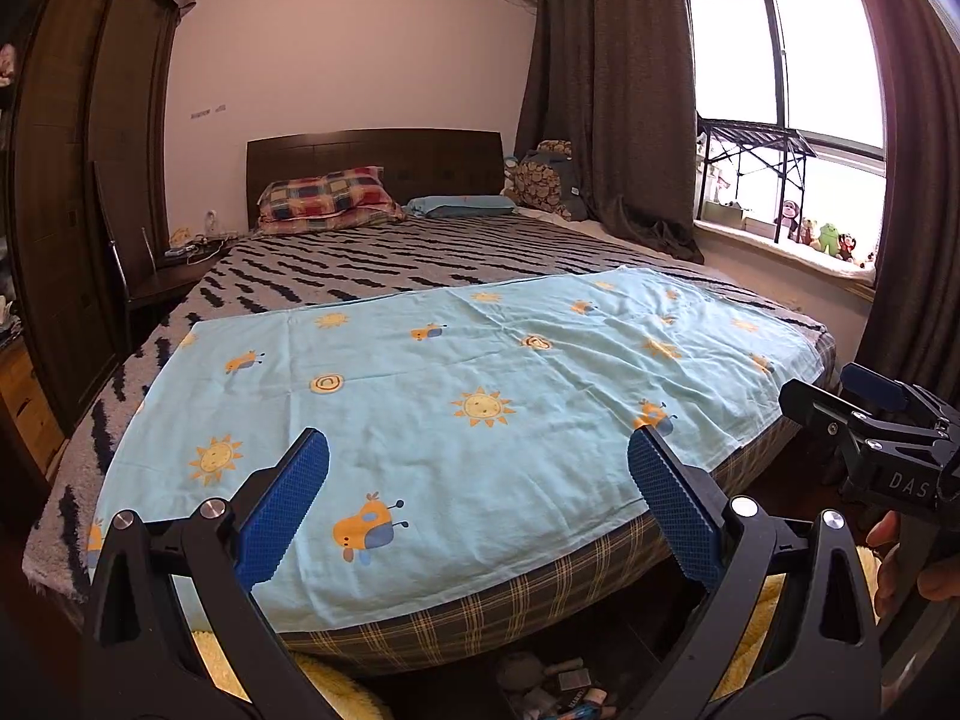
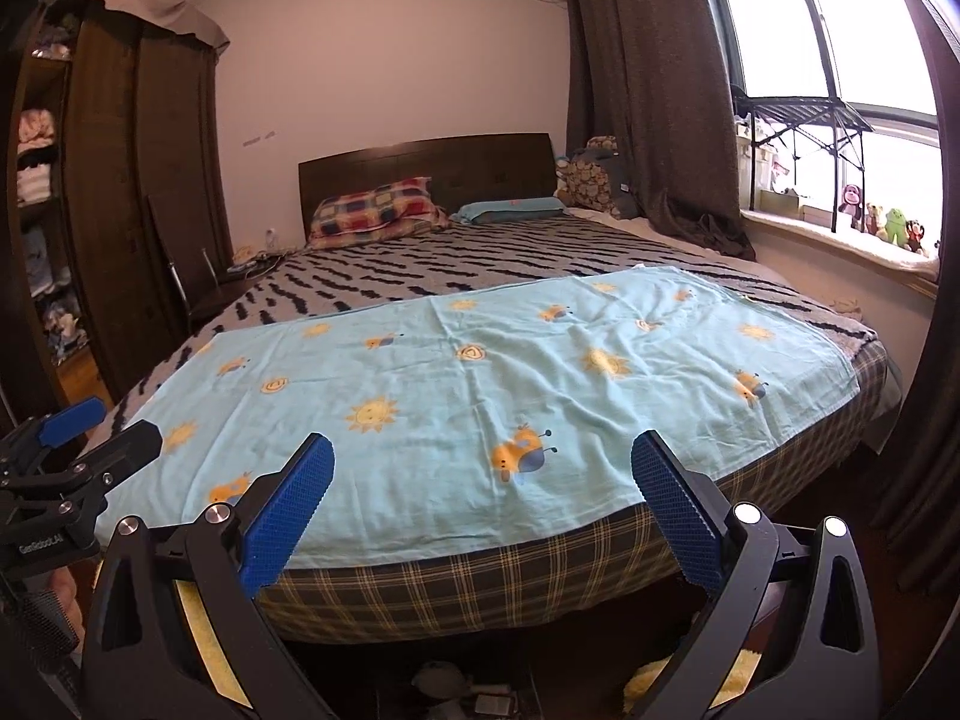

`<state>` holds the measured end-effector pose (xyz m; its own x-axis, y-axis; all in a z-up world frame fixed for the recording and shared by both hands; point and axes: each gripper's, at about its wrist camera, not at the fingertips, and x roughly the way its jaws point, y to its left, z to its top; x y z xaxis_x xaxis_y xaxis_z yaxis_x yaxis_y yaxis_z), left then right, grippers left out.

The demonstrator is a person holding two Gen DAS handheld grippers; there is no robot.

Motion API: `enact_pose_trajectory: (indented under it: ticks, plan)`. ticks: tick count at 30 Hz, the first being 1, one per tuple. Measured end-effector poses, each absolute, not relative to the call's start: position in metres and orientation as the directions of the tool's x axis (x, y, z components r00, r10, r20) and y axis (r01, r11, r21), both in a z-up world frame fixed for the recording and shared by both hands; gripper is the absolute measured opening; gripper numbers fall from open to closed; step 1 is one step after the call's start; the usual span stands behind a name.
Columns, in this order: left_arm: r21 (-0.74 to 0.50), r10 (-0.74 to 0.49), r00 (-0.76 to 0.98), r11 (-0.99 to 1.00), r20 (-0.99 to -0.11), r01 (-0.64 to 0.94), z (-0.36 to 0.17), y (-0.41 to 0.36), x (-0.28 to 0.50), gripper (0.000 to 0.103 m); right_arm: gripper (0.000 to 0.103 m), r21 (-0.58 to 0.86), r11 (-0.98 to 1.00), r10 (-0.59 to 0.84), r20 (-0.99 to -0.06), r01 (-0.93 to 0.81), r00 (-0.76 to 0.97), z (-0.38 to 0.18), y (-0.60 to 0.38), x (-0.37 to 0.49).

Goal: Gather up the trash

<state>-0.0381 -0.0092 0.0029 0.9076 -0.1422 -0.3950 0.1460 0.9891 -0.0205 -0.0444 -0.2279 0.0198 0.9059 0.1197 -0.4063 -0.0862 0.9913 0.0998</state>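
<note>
My fingers stand wide apart on both sides, blue pads facing each other with nothing between them: the left gripper [image 1: 477, 462] and the right gripper [image 2: 483, 465] both hang over the foot of the bed [image 1: 492, 624], side by side and level, pointing toward the headboard.

Just past the pads lies a light blue sheet [image 1: 456, 372] printed with suns and little bugs, spread flat over the striped blanket [image 1: 384, 264]. I see no scrap, wrapper or tissue anywhere on it. The only clutter I can make out sits low, on the floor under the near edge of the bed: a small heap of things [image 1: 555, 690], dark and too blurred to name, with something yellow and fluffy [image 1: 336, 690] beside it. I judge that heap to be the likeliest trash, though I cannot be sure.

So the step in hand is still finding and approaching. To do it well I should tip one gripper down toward the floor until the heap sits squarely between my pads, keep the jaws as wide as they are now, and come in low and slow so the bed edge does not catch a finger. The other gripper should stay clear to the side. I see no bin or bag in either view, so I should look for one before lifting anything.
</note>
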Motion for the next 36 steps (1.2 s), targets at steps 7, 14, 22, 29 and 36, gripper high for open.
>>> enact_pose_trajectory:
  ticks: [7, 14, 22, 29, 36]
  plan:
    - [-0.021, -0.145, 0.906, 0.989, -0.398, 0.149, 0.0021, -0.0104, -0.0382, 0.095, 0.1, 0.1, 0.991, 0.122, -0.409, -0.088, 0.904, 0.0196, -0.2279, -0.0438]
    - [-0.02, -0.147, 0.906, 0.988, -0.396, 0.152, 0.0015, -0.0118, -0.0389, 0.095, 0.1, 0.104, 0.991, 0.116, -0.404, -0.08, 0.907, 0.0189, -0.2288, -0.0444]
    - [-0.019, -0.147, 0.906, 0.988, -0.397, 0.152, 0.0014, -0.0115, -0.0388, 0.095, 0.1, 0.105, 0.991, 0.115, -0.405, -0.079, 0.907, 0.0188, -0.2289, -0.0446]
    - [-0.019, -0.142, 0.905, 0.989, -0.4, 0.147, 0.0006, -0.0126, -0.0396, 0.095, 0.1, 0.106, 0.992, 0.11, -0.404, -0.073, 0.908, 0.0177, -0.2285, -0.0444]
    - [-0.019, -0.14, 0.905, 0.989, -0.402, 0.145, 0.0004, -0.0125, -0.0396, 0.095, 0.1, 0.107, 0.992, 0.107, -0.405, -0.07, 0.908, 0.0173, -0.2289, -0.0436]
